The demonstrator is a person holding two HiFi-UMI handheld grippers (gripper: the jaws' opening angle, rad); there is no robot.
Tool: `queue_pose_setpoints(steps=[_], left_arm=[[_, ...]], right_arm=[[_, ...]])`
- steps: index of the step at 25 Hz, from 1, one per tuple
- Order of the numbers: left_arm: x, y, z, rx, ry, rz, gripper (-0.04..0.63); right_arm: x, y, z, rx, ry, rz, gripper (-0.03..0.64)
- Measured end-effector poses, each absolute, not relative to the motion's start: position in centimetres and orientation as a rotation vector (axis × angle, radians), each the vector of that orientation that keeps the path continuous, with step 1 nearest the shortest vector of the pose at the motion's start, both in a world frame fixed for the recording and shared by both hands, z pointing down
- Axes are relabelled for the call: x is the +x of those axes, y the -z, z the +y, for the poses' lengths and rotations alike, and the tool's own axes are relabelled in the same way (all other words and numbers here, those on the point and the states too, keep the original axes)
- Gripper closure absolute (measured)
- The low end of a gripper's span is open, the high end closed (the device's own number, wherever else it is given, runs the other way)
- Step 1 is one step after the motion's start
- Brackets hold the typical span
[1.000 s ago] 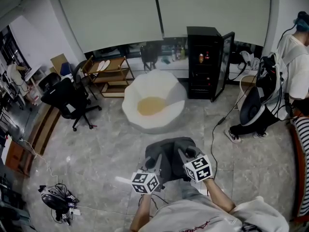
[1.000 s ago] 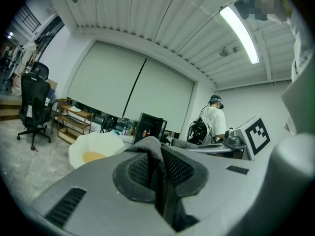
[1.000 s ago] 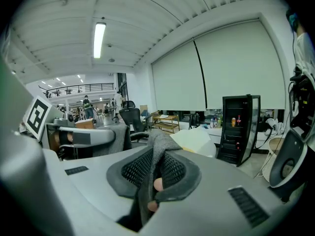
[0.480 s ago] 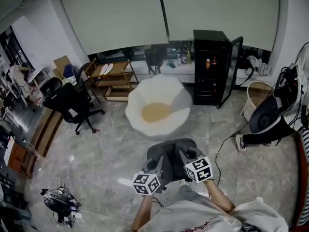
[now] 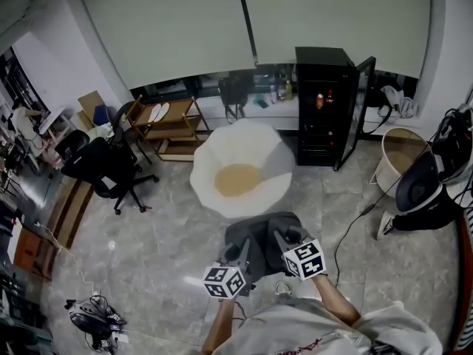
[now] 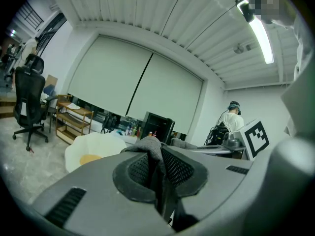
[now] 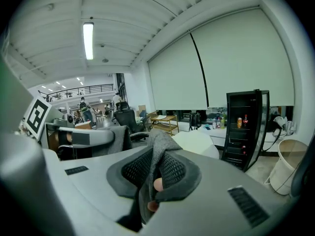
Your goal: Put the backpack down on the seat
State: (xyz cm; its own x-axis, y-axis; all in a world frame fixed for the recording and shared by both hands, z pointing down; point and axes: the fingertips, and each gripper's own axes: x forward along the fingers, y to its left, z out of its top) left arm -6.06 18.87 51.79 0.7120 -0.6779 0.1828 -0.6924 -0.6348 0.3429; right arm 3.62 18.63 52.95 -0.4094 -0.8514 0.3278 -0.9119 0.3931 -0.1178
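A dark grey backpack [image 5: 260,237] hangs in front of me, held up by both grippers. My left gripper [image 5: 238,251] is shut on a fold of its grey fabric [image 6: 153,151], pinched between the meshed pads. My right gripper [image 5: 283,238] is shut on another fold of the fabric [image 7: 158,149], and the other gripper's cube shows at the far left of that view. The seat, a white petal-shaped armchair [image 5: 240,167] with a tan cushion [image 5: 238,179], stands just beyond the backpack on the marble floor; it also shows as the armchair [image 6: 93,151] in the left gripper view.
A black glass-door fridge [image 5: 325,106] with its door ajar stands right of the armchair. A black office chair [image 5: 100,168] and a wooden shelf [image 5: 162,120] are to the left. A round bin [image 5: 403,157] and a standing person [image 6: 231,124] are at the right. Cables [image 5: 92,318] lie on the floor at lower left.
The view has swung and the armchair now sits a little nearer the backpack. The person at the far right has left the head view. Both grips are unchanged.
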Motion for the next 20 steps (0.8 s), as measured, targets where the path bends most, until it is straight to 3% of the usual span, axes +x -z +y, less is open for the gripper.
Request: queue_pose_setpoints(steps=[20], left_arm=[[-3.6,-53.6,9.7,2.485,-0.051,-1.109,0.535]], right_arm=[[5.9,-54.6,8.8,1.486,-0.427,-2.47,0.565]])
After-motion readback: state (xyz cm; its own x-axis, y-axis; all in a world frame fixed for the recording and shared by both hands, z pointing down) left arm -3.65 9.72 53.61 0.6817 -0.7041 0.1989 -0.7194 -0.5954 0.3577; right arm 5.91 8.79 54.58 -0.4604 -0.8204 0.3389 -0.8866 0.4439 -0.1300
